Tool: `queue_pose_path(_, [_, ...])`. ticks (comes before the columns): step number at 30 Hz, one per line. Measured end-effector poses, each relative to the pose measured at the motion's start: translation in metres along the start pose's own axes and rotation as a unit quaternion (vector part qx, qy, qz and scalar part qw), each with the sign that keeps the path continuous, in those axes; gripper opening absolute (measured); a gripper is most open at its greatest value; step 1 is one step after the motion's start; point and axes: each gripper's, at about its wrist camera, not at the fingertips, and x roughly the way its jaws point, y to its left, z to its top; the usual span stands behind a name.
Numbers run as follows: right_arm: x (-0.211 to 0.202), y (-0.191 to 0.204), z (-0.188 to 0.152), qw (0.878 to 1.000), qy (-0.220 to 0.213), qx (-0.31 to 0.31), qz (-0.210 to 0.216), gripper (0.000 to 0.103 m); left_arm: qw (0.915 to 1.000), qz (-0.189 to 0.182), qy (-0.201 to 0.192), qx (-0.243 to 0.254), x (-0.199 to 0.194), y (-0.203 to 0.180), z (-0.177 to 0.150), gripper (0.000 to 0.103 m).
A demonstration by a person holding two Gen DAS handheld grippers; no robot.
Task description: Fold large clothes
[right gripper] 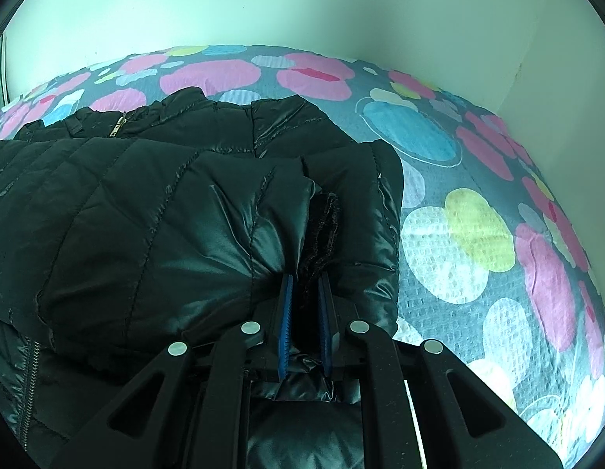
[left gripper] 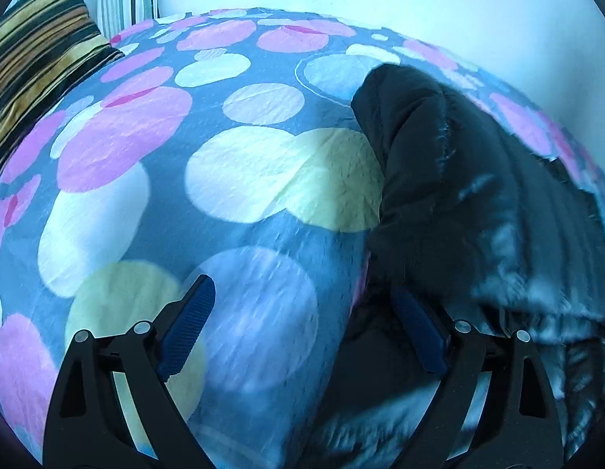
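Black puffer jacket [right gripper: 154, 211] on spotted bedspread [right gripper: 459, 242], right gripper [right gripper: 306, 308] pinching its sleeve, left gripper [left gripper: 302, 324] spread wide, empty

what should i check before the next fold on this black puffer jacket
1. Right hand-held gripper shut on the black quilted puffer jacket at its knit cuff: ok.
2. Left hand-held gripper open, nothing between its blue pads: ok.
3. Jacket lies on the dotted blue bedspread: ok.
4. Zipper done up: cannot tell.
5. Striped pillow apart from jacket: ok.
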Motion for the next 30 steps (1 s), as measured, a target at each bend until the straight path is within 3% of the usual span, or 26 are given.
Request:
queue_pose_path(5, [0.001, 0.001, -0.001, 1.000, -0.002, 0.001, 0.000, 0.013, 0.9988, -0.020, -0.040, -0.018, -0.034, 0.013, 0.010, 0.090])
queue_pose_path(9, [0.002, 0.000, -0.001, 1.000, -0.003, 0.000, 0.000, 0.014, 0.9977, -0.043, -0.052, -0.004, -0.032, -0.002, 0.036, 0.090])
queue_pose_path(12, [0.002, 0.000, -0.001, 1.000, -0.004, 0.002, 0.002, 0.015, 0.9982, -0.022, -0.050, 0.026, -0.013, -0.023, 0.051, 0.090])
queue_pose_path(16, [0.001, 0.000, -0.002, 1.000, -0.006, 0.005, 0.008, 0.016, 0.9985, 0.013, 0.006, 0.054, 0.030, -0.033, 0.051, 0.090])
queue_pose_path(19, [0.001, 0.000, -0.003, 1.000, -0.008, 0.007, 0.012, 0.017, 0.9959, 0.038, 0.005, 0.082, 0.044, -0.040, 0.044, 0.091])
queue_pose_path(23, [0.001, 0.000, -0.003, 1.000, -0.010, 0.011, 0.016, 0.018, 0.9975, 0.023, 0.005, 0.067, 0.039, -0.033, 0.048, 0.091])
queue_pose_path(30, [0.001, -0.002, -0.003, 1.000, -0.012, 0.015, 0.020, 0.018, 0.9982, 0.009, -0.038, 0.045, 0.005, -0.026, 0.067, 0.090])
